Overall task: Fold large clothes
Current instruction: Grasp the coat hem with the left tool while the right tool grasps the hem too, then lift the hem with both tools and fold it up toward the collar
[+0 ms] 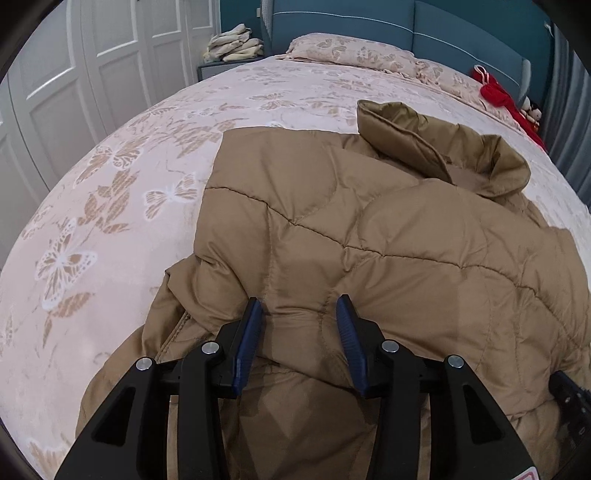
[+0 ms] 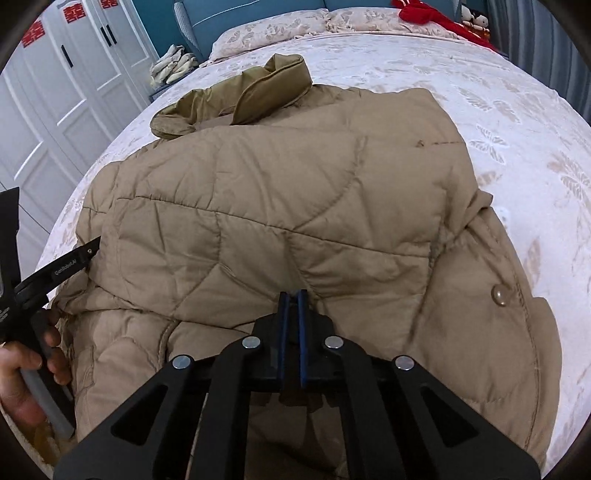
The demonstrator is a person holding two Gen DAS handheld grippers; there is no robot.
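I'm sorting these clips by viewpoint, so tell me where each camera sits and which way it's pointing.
Left wrist: rides the left tongs, facing up the bed toward the headboard; its open blue fingers straddle the tan quilted jacket.
Right wrist: rides the right tongs, same heading; fingers shut on a jacket fold, the left tongs and the hand holding them at left.
Shared: jacket, collar, pillows, red item, wardrobe.
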